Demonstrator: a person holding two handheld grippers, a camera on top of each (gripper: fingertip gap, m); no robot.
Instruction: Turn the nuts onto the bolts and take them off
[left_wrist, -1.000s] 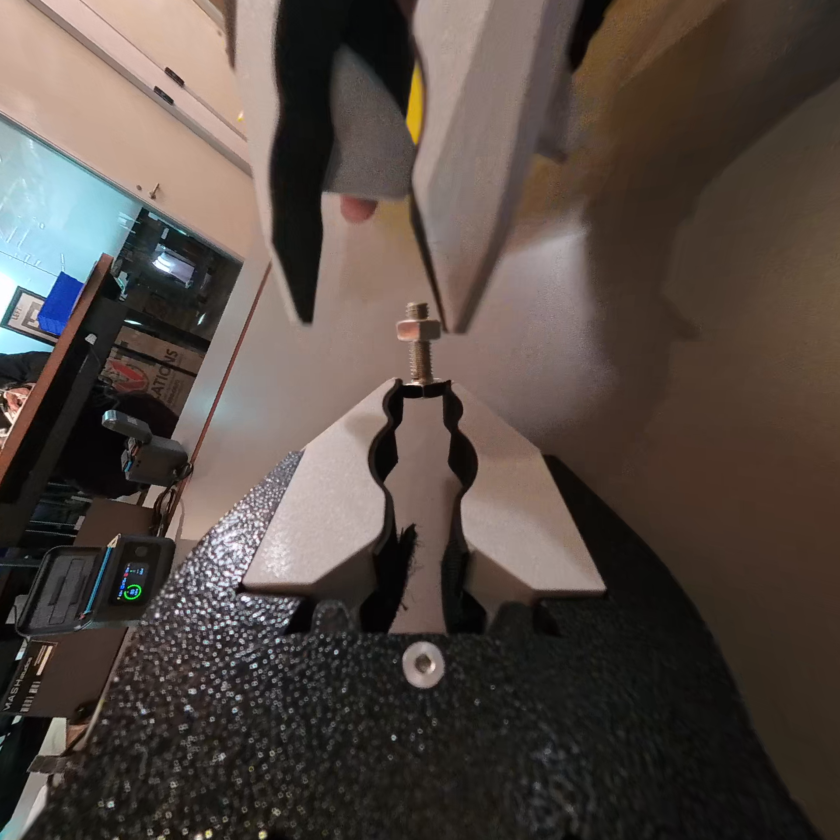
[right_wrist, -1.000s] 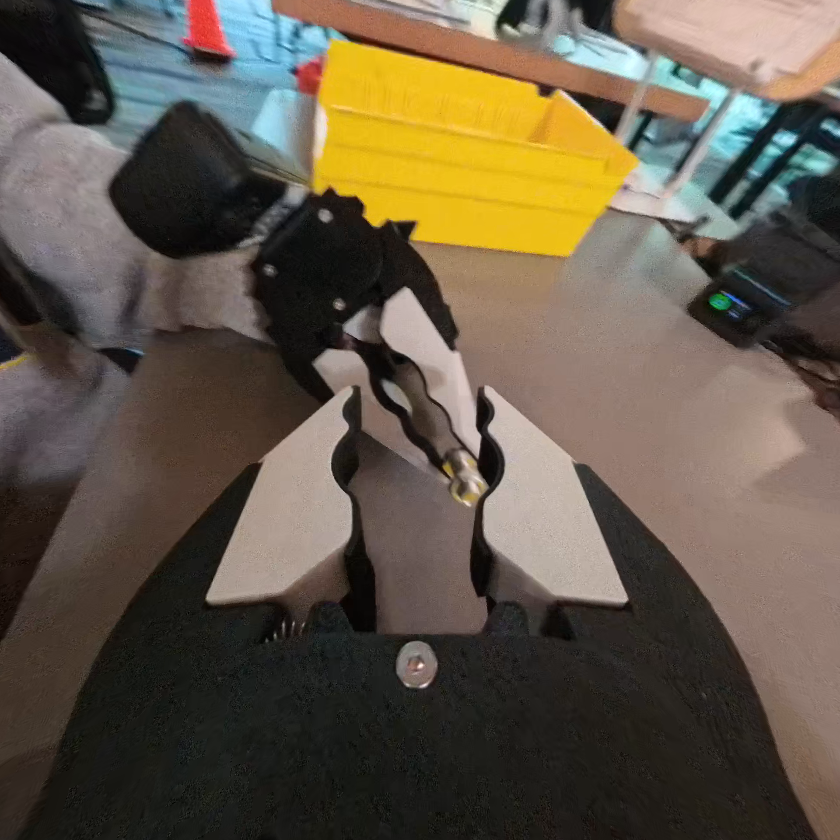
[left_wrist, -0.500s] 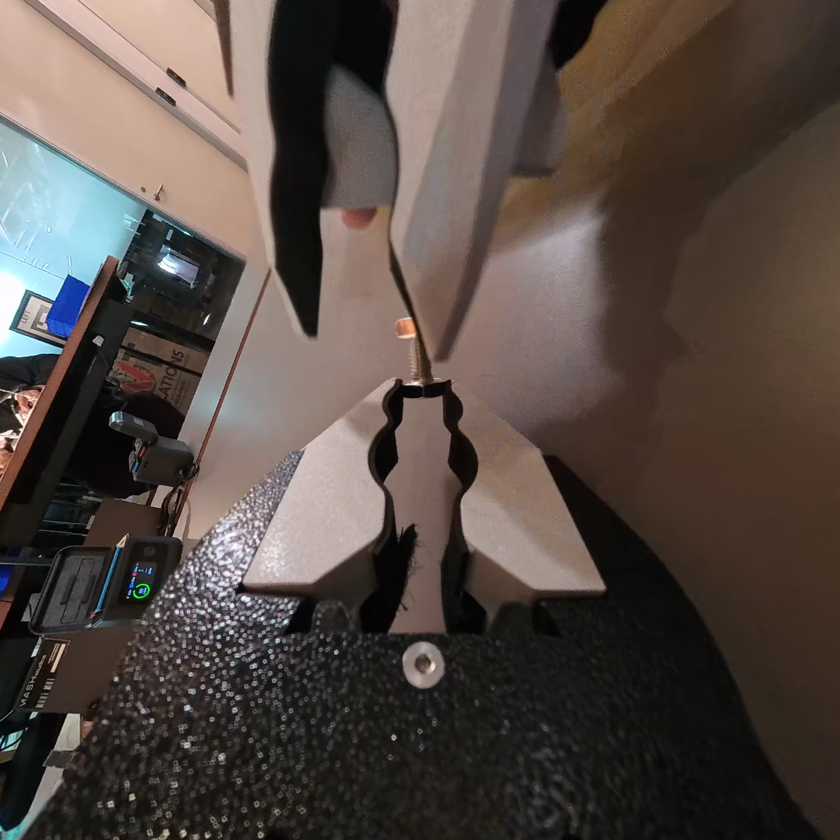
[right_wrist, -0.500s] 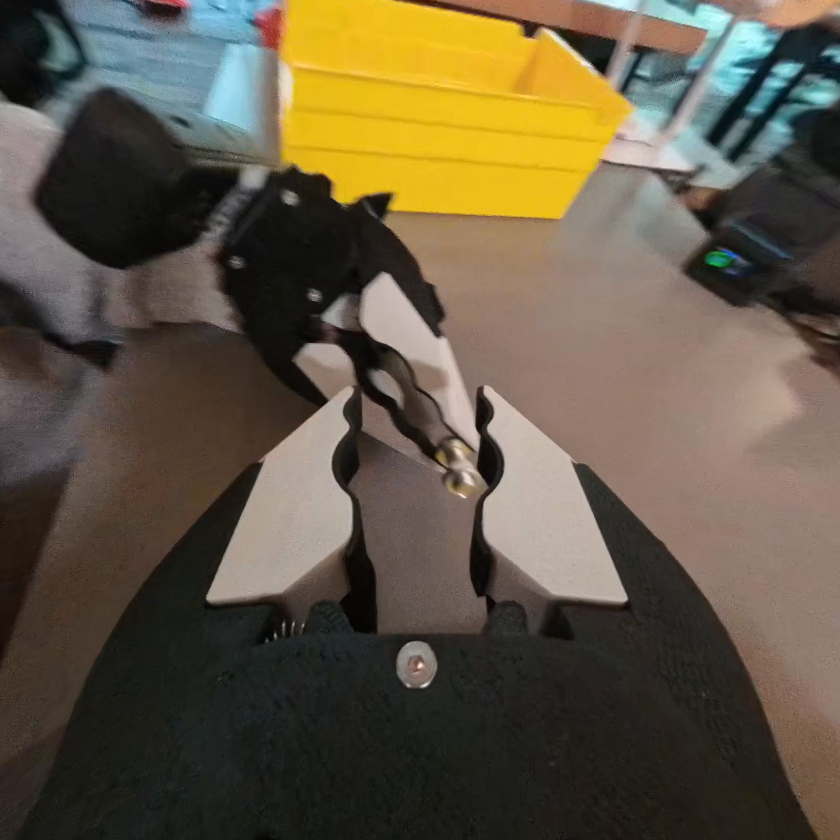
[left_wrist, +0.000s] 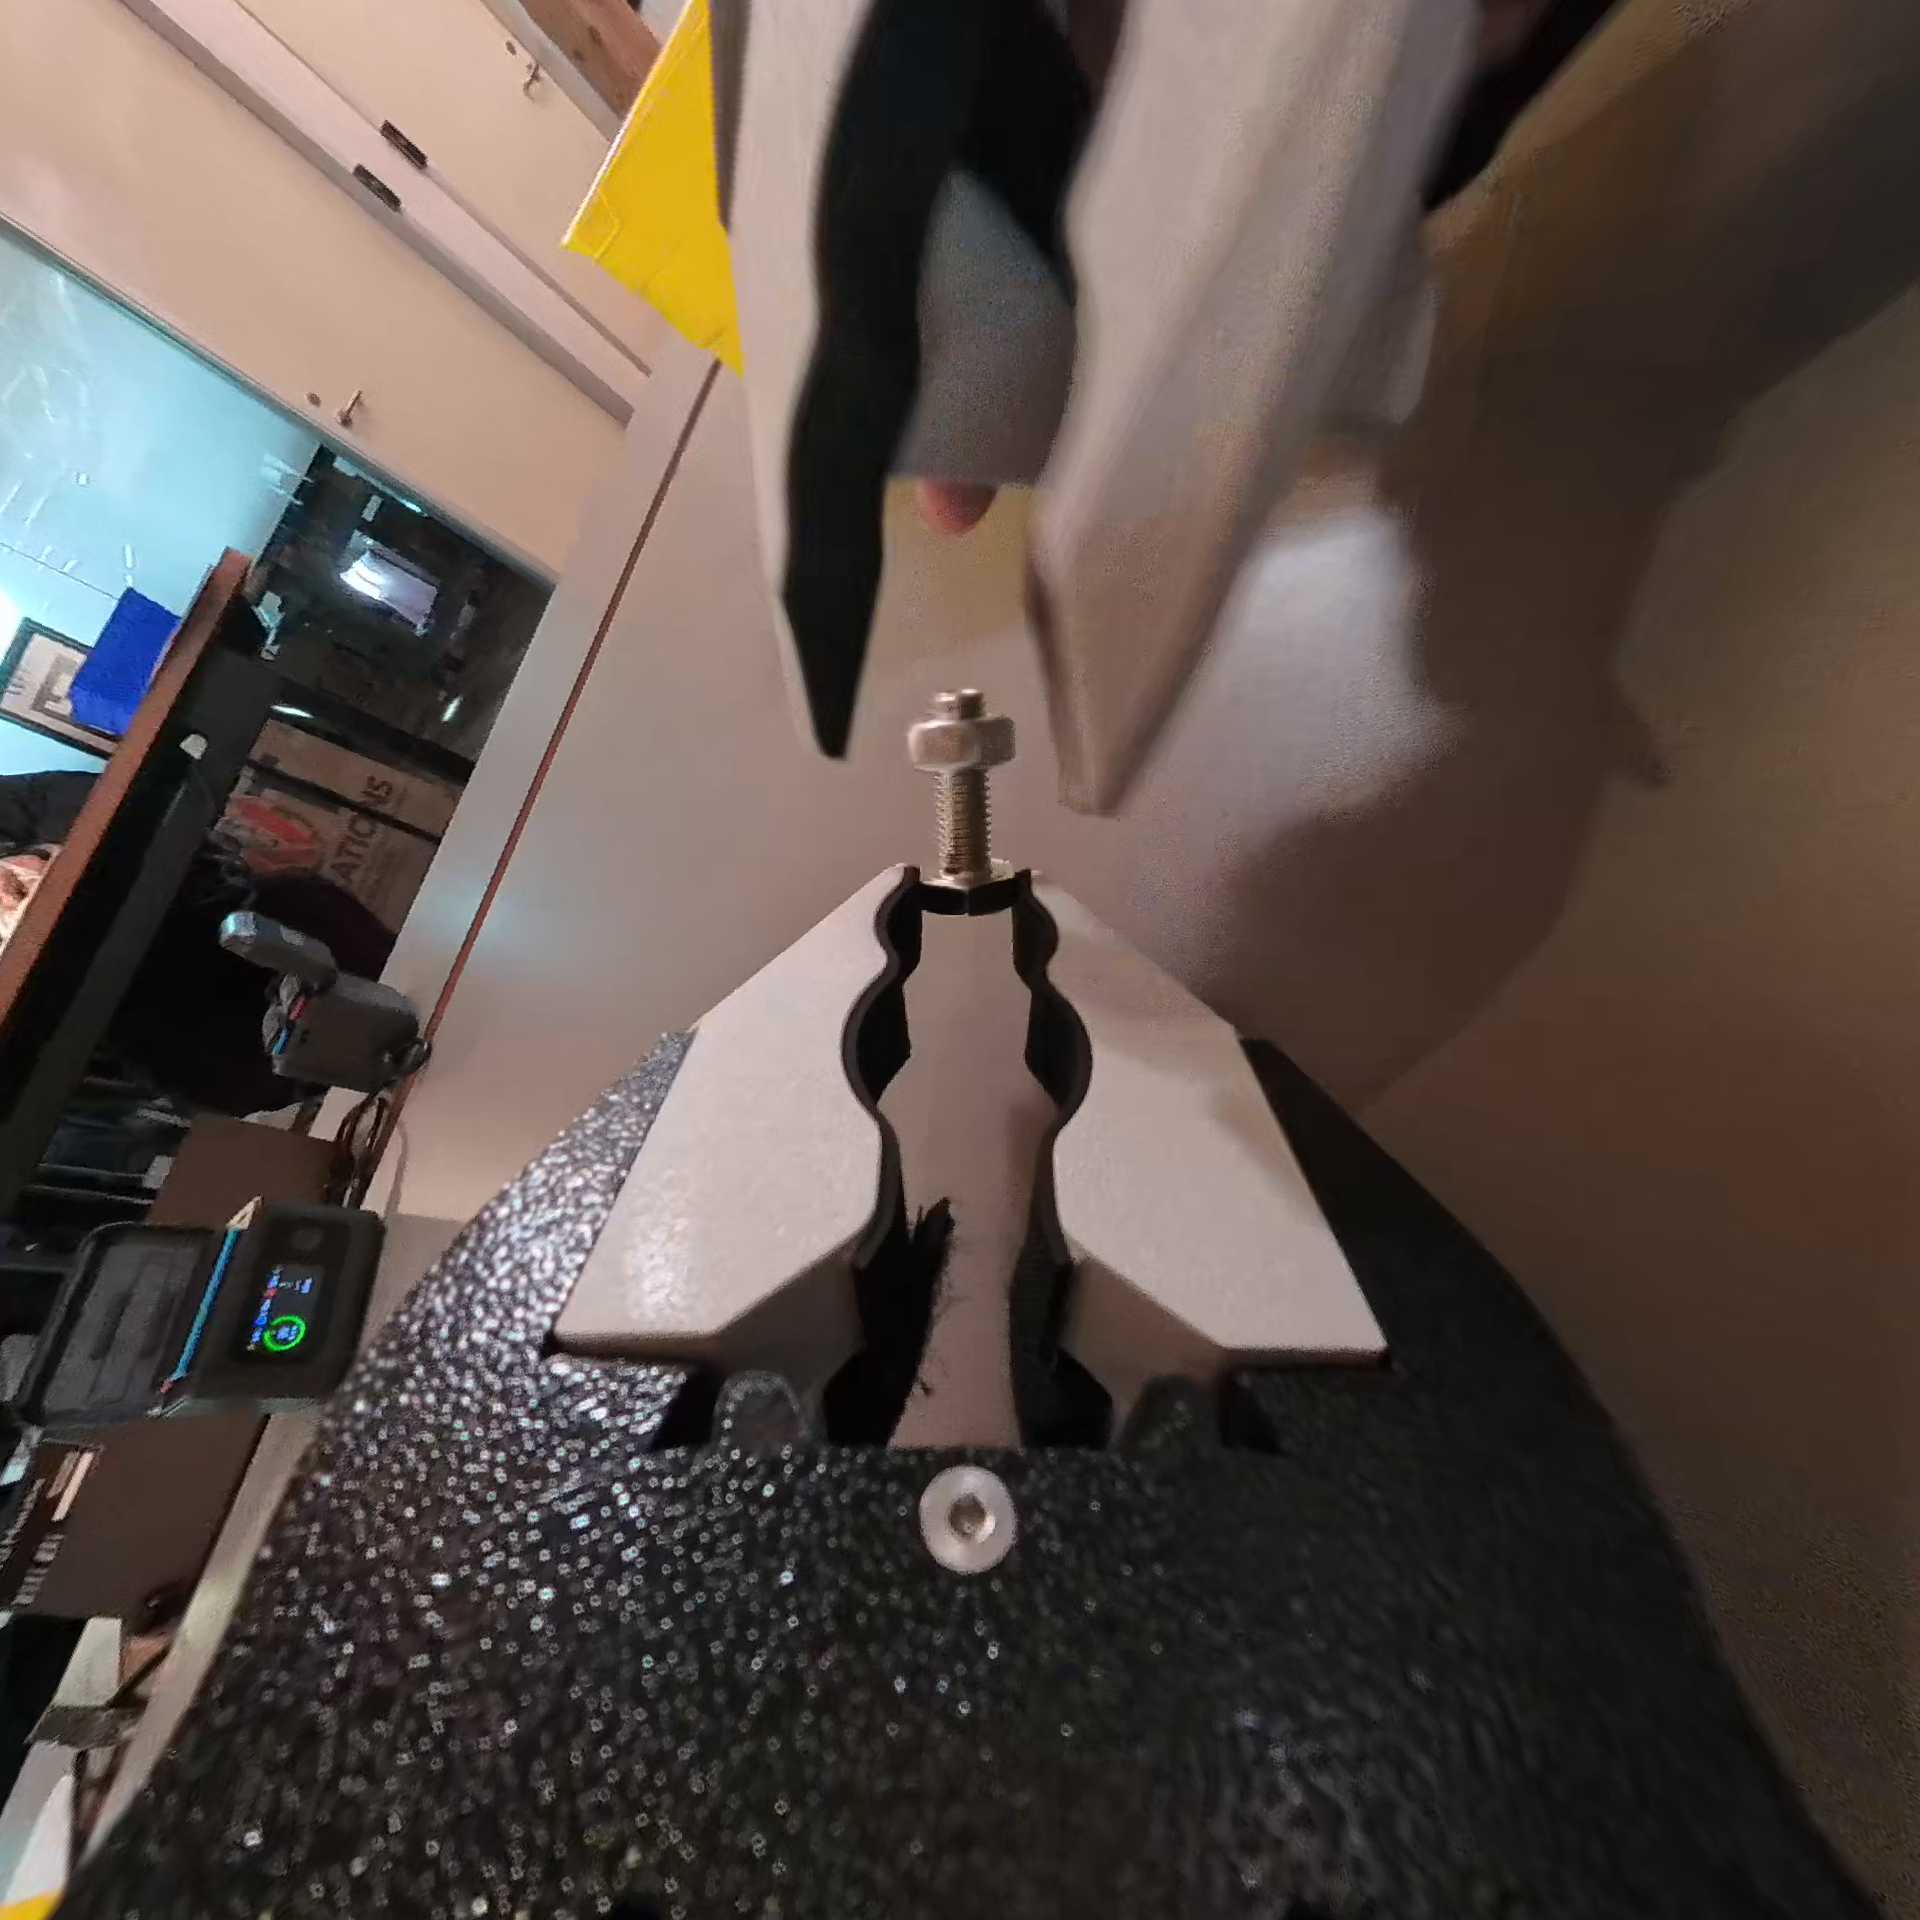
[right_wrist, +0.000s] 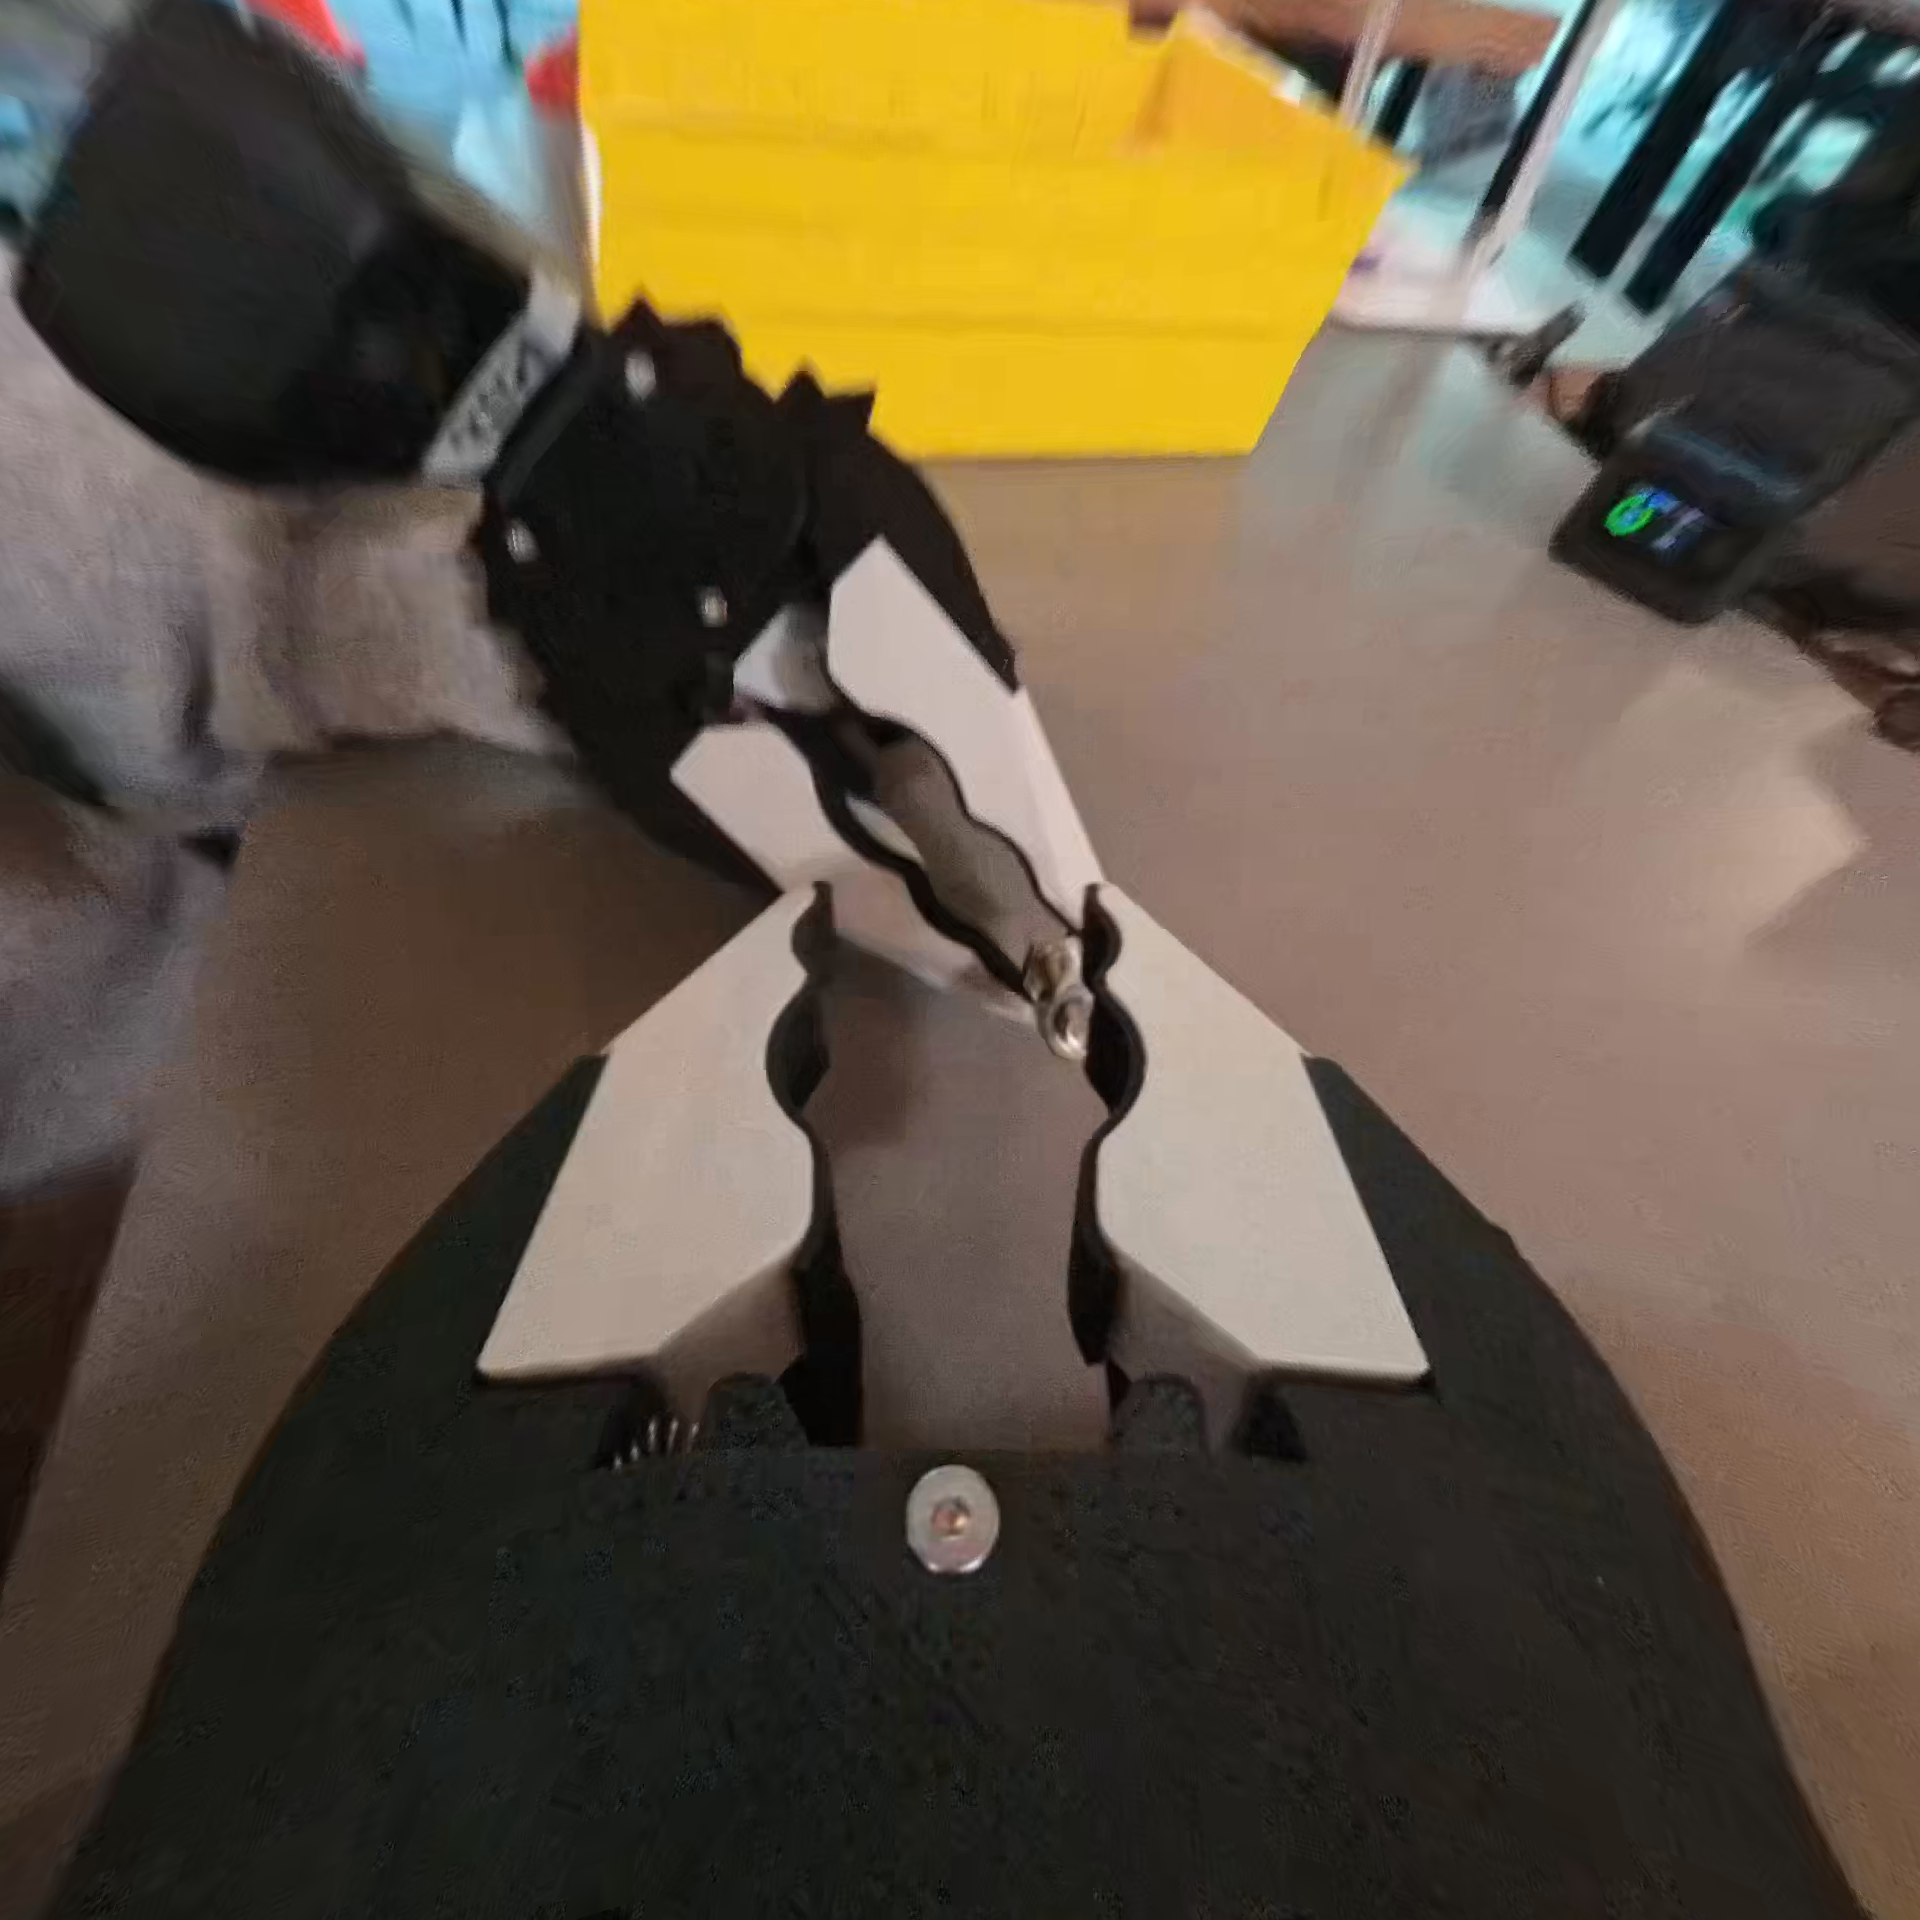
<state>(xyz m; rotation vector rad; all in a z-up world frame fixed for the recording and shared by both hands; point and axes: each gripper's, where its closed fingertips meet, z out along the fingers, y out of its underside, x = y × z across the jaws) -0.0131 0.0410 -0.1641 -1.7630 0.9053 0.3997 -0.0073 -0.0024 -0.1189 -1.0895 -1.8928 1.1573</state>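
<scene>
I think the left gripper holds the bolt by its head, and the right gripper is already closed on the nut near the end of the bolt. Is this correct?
Not quite. The left gripper does hold the bolt by its head, but the right gripper is open: in the left wrist view its fingers stand apart on either side of the nut, not touching it.

left tongs (left_wrist: 966, 883): closed, gripping at tips | right tongs (right_wrist: 951, 914): jaws parted, empty, facing left tongs
</scene>
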